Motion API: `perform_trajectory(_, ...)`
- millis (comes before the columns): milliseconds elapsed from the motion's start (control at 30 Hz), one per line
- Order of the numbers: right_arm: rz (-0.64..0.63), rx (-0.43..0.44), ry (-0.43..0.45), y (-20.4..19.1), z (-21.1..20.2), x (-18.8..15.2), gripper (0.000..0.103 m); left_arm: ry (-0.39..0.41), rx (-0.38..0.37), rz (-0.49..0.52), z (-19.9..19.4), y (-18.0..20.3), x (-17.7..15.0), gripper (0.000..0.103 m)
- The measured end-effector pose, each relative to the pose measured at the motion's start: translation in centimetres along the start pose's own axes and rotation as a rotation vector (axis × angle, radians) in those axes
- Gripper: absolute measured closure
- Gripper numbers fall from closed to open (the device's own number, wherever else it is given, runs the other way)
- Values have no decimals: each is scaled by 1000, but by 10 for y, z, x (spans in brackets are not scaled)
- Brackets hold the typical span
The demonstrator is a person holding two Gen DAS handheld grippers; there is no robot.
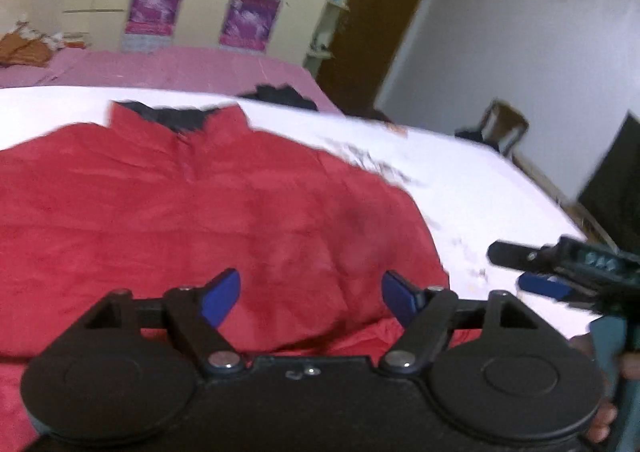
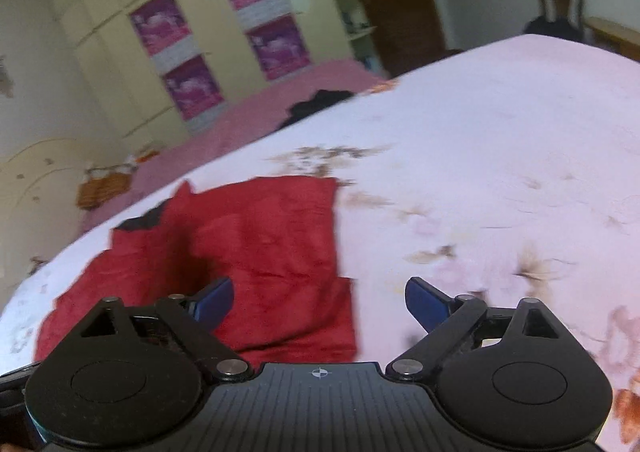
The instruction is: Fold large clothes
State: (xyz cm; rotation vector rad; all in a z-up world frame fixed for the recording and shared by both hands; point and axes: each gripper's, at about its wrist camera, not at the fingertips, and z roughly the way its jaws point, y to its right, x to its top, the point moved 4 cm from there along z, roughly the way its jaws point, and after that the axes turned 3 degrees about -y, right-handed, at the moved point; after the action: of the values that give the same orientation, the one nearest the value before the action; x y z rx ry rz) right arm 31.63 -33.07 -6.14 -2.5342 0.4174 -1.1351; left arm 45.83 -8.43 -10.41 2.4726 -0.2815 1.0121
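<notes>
**Red jacket, partly folded by the look of it**

Red jacket [image 2: 256, 252] lies flat on the white flowered bedsheet [image 2: 480, 156], collar away from you. Its right side looks tucked in already, with a straight edge; I'd say the rest is still to do. Your left gripper [image 1: 311, 294] and right gripper [image 2: 319, 302] both hover with jaws apart, holding nothing.
</notes>
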Motion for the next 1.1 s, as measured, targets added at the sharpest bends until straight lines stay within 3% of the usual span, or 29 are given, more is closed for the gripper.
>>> perform_trajectory(133, -27, 86, -38, -26, 18, -1, 13, 80, 135, -92, -43, -60, -1, 40)
perform_trajectory(200, -27, 112, -91, -36, 35, -5, 34, 98, 227, -140, -59, -96, -7, 46)
perform_trajectory(333, 47, 138, -186, -36, 73, -10, 36, 93, 323, -198, -74, -148, -16, 50)
perform_trajectory(367, 55, 143, -191, -36, 78, -10, 46, 90, 328, -197, -74, -155, -17, 50)
perform_trajectory(400, 48, 152, -201, -38, 82, -10, 71, 86, 323, -194, -73, -160, -17, 50)
perform_trajectory(500, 6, 145, -178, -42, 80, -6, 85, 64, 317, -175, -62, -167, -17, 53)
perform_trajectory(667, -114, 123, -44, -50, 40, 7, 85, 82, 302, -95, -53, -160, -14, 53)
perform_trajectory(767, -134, 66, -114, -48, 60, -9, 85, 67, 342, -70, -44, -165, -14, 53)
perform_trajectory(867, -129, 65, -184, -49, 91, -33, 85, 52, 384, -62, -43, -175, -15, 52)
perform_trajectory(1033, -122, 29, -180, -51, 87, -37, 85, 2, 354, -46, -45, -182, -13, 53)
perform_trajectory(1067, -120, 7, -169, -49, 80, -34, 74, 11, 344, -64, -53, -182, -9, 53)
perform_trajectory(1100, -124, -33, -130, -48, 70, -28, 47, 40, 330, -74, -60, -180, -4, 46)
